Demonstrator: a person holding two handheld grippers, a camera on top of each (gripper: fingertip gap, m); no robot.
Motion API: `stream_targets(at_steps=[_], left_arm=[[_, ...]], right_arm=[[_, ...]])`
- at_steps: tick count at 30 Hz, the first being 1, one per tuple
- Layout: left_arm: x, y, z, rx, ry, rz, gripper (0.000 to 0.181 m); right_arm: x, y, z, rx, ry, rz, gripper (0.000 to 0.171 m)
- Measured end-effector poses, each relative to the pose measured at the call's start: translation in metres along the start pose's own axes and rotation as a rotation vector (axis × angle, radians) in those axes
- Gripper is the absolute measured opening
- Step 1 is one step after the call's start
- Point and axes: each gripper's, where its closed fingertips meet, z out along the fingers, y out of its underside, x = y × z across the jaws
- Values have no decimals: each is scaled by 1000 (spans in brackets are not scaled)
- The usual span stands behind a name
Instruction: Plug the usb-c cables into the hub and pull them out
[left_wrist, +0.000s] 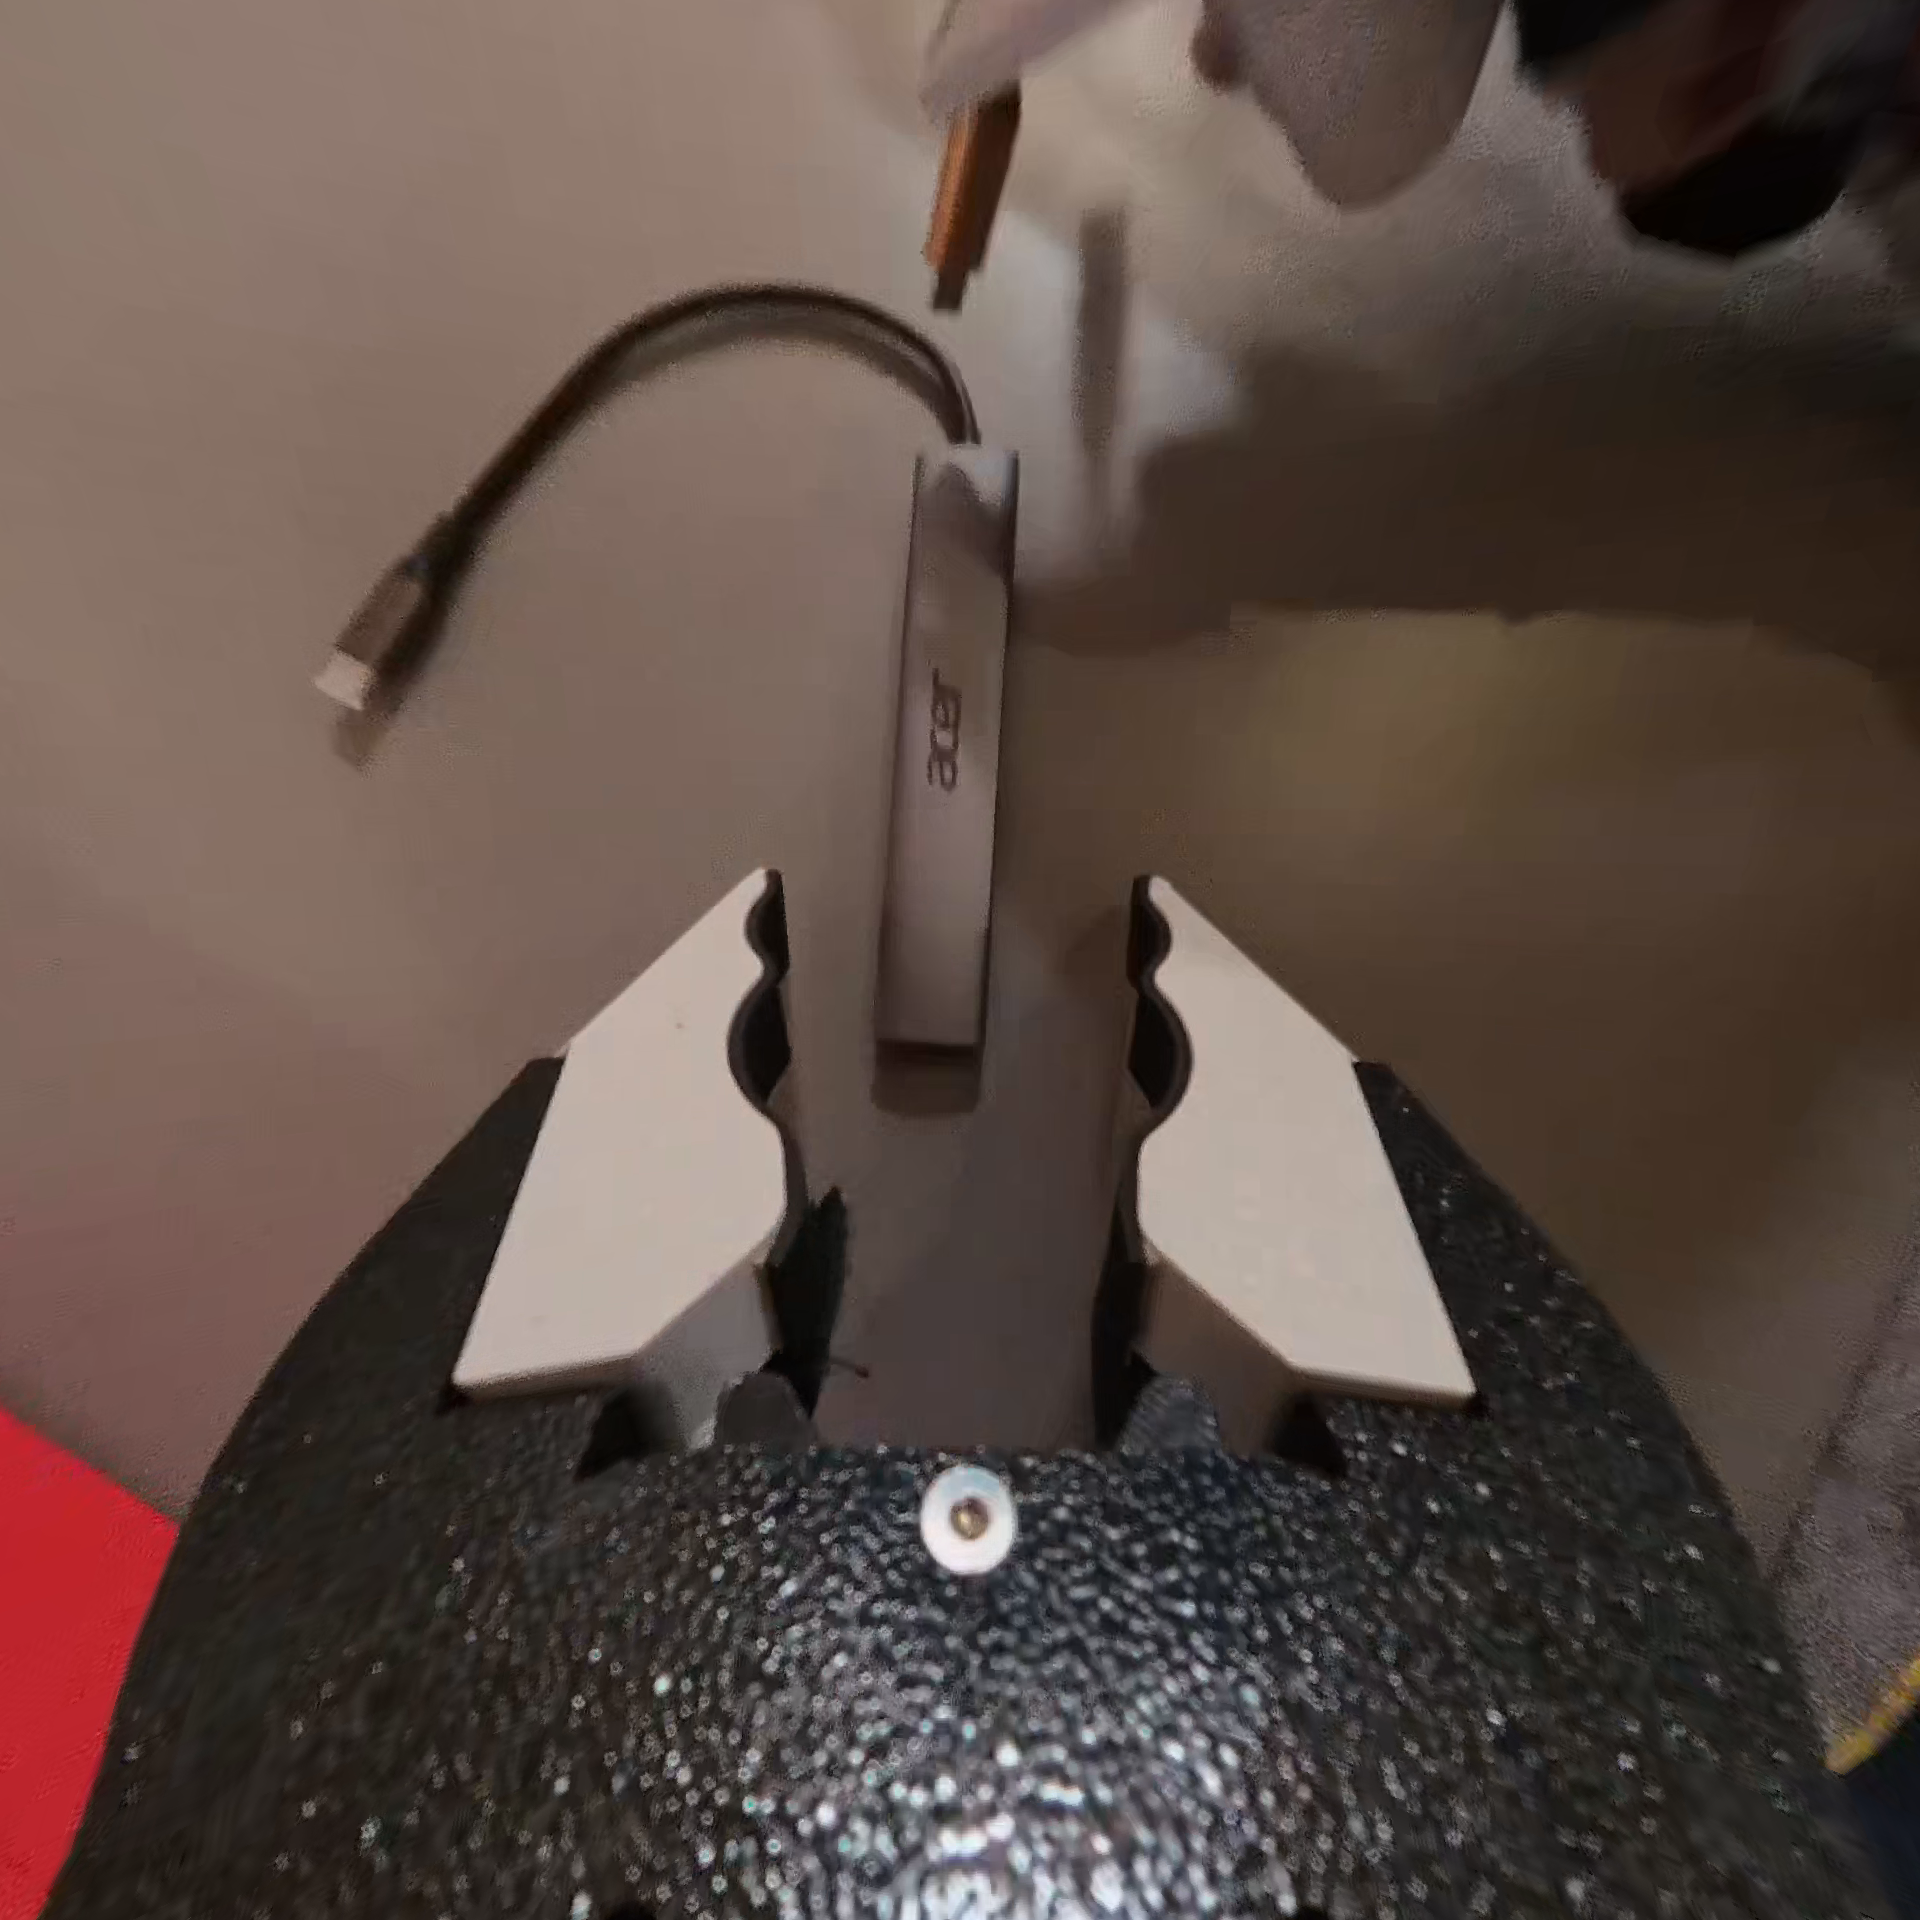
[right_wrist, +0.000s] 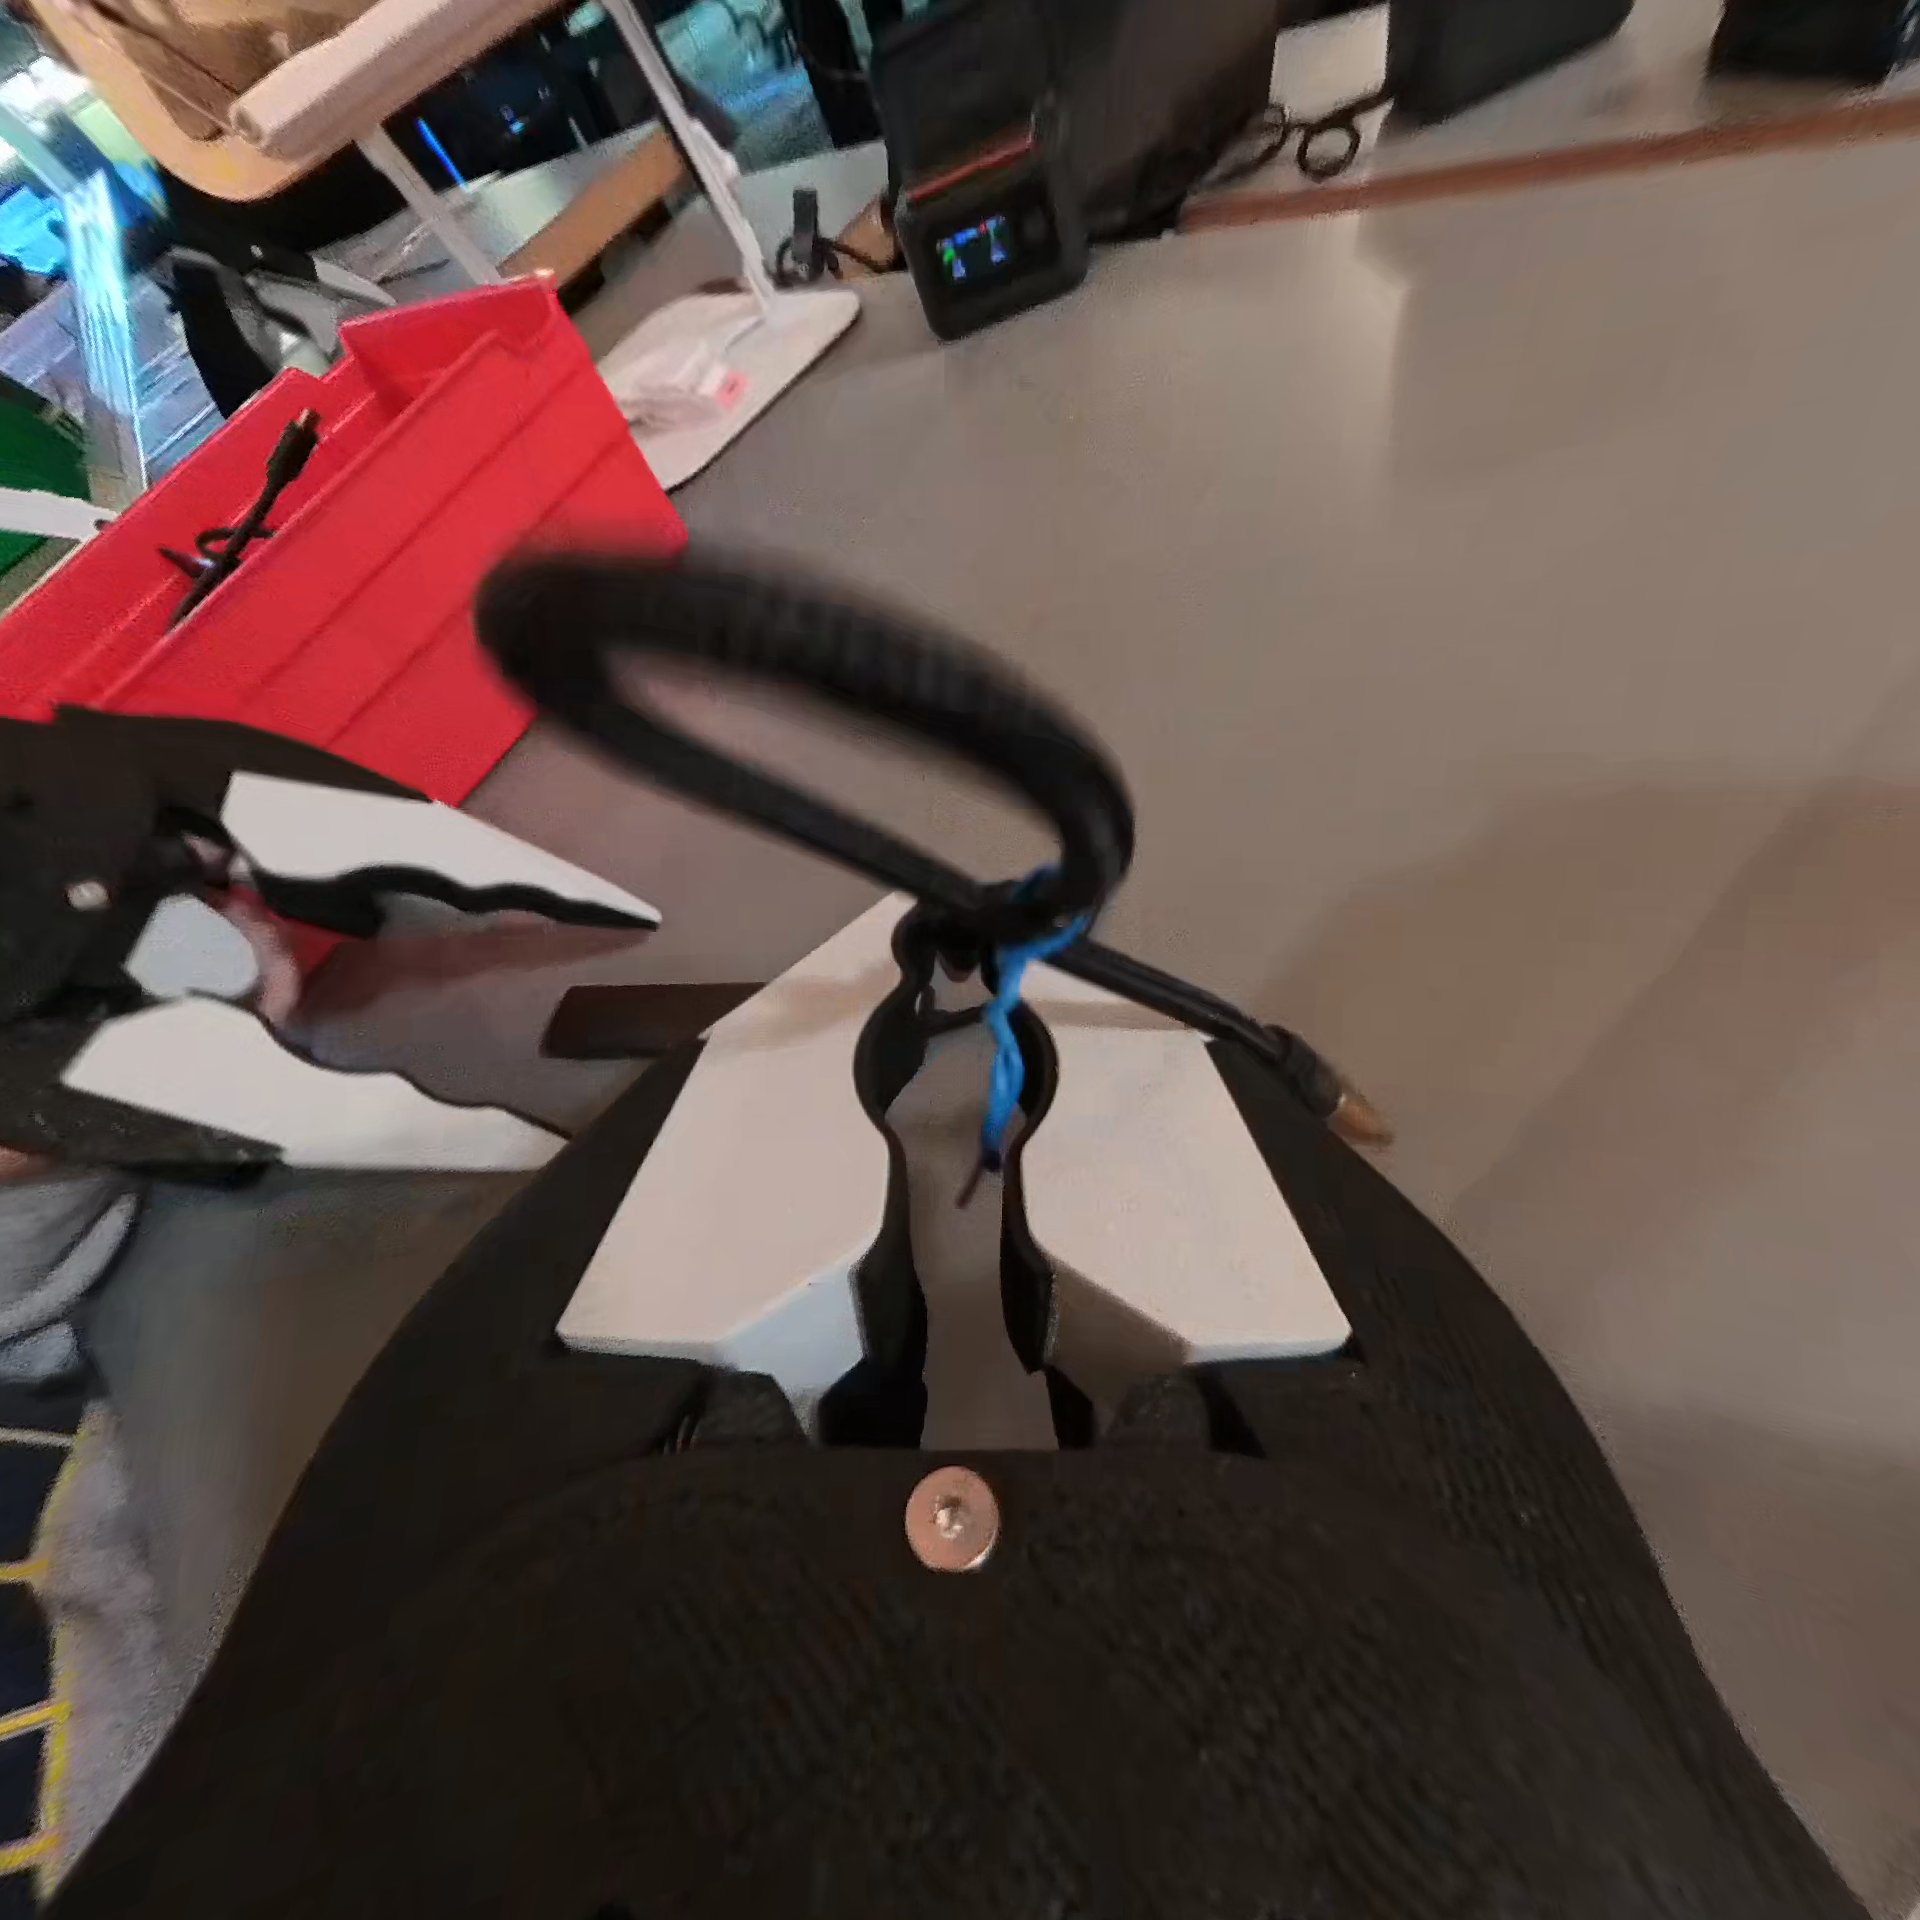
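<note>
A silver hub (left_wrist: 940, 748) lies on the beige table, pointing away from me. Its short black lead (left_wrist: 644, 343) curves left and ends in a free plug (left_wrist: 348, 675). My left gripper (left_wrist: 956, 888) is open, its jaws on either side of the hub's near end without touching it. My right gripper (right_wrist: 966, 956) is shut on a coiled black usb-c cable (right_wrist: 831, 665) bound with a blue twist tie (right_wrist: 1008, 1049). The cable's copper-coloured plug (right_wrist: 1345, 1107) sticks out to the right. That plug (left_wrist: 971, 197) hangs blurred beyond the hub's far end. The left gripper (right_wrist: 608, 1023) shows open at the left.
A red bin (right_wrist: 416, 540) stands at the left with another black cable (right_wrist: 249, 520) in it. Behind it are a white lamp base (right_wrist: 727, 364) and a black device with a small screen (right_wrist: 982, 249). A red corner (left_wrist: 62, 1621) shows at lower left. The gap from one gripper's tips to the other's is roughly 12 cm.
</note>
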Motion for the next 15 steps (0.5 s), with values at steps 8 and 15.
stream_targets(at_steps=[8,15], left_arm=[[0,6,1,-8,-22,-58,25],[-29,18,-8,-41,-257,-210,20]], right_arm=[[0,-6,-2,-156,21,69,61],[-8,16,-39,-280,241,-206,55]])
